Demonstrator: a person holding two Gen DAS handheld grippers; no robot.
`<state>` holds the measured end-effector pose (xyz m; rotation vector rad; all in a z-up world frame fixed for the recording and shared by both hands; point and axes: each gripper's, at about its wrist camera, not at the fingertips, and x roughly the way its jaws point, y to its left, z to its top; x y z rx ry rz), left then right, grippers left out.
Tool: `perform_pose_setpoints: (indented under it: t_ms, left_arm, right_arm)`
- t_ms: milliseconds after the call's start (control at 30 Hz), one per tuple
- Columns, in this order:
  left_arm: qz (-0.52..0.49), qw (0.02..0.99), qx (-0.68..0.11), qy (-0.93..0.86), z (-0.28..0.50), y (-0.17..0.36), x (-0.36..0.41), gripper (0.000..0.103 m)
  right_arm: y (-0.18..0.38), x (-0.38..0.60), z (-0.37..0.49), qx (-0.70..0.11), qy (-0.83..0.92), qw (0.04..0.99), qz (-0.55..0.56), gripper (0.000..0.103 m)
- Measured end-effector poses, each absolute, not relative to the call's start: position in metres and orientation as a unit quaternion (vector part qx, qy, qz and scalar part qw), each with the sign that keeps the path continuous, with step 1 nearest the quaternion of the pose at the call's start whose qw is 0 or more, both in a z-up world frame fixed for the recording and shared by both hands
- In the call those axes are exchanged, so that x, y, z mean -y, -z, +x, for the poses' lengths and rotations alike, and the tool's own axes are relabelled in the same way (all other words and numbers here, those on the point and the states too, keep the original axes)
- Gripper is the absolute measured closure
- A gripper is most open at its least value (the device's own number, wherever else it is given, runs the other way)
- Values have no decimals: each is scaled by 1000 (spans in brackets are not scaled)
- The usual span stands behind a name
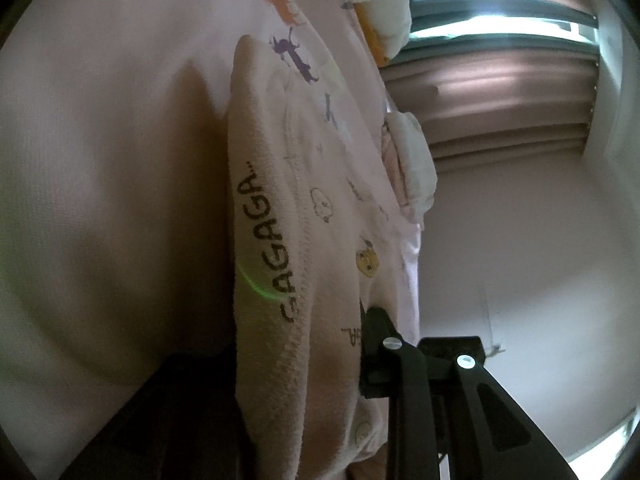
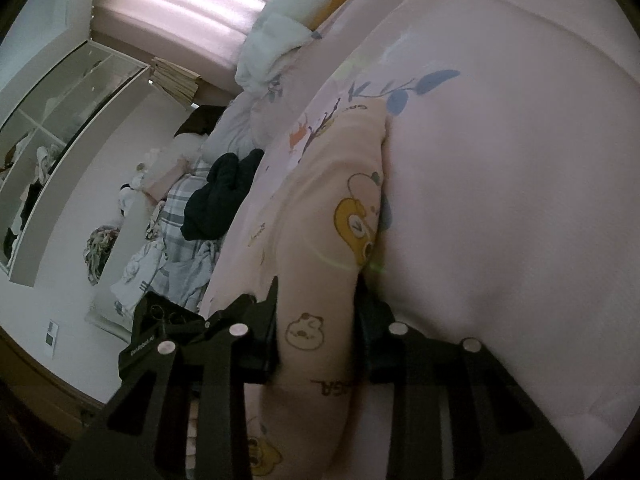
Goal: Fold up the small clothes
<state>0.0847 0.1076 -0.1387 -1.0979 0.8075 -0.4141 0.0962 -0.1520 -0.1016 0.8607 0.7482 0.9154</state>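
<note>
Pink-sheeted bed [image 2: 520, 160], printed baby garment [image 2: 320, 208] lying on it, white bedding [image 2: 276, 36], black clothing [image 2: 220, 196], plaid cloth [image 2: 180, 216] further along

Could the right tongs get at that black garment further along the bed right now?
Probably not yet: the right tongs are closed on the pink printed garment, which fills them. The black garment lies uncovered on the bed, off to the side.

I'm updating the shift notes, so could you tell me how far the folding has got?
Done: nothing visibly folded yet. In hand: the right gripper has its jaws on a bunched fold of the small printed garment; the left gripper meets the same cloth's edge. Left: the fold itself, plus the dark garment lying behind.
</note>
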Motion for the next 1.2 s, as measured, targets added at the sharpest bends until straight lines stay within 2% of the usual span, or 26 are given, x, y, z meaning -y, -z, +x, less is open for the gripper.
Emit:
perform_pose_setpoints:
  t_ms: [867, 1100, 1200]
  left_arm:
    - [-499, 762, -368, 186, 82, 138, -105, 76]
    - [-436, 809, -360, 159, 78, 122, -94, 78]
    - [-453, 802, -353, 165, 76, 125, -101, 79]
  right_arm:
    - [102, 152, 97, -341, -417, 745, 394, 73]
    - [96, 150, 97, -343, -405, 760, 375, 72]
    - [91, 152, 99, -349, -405, 758, 373, 72]
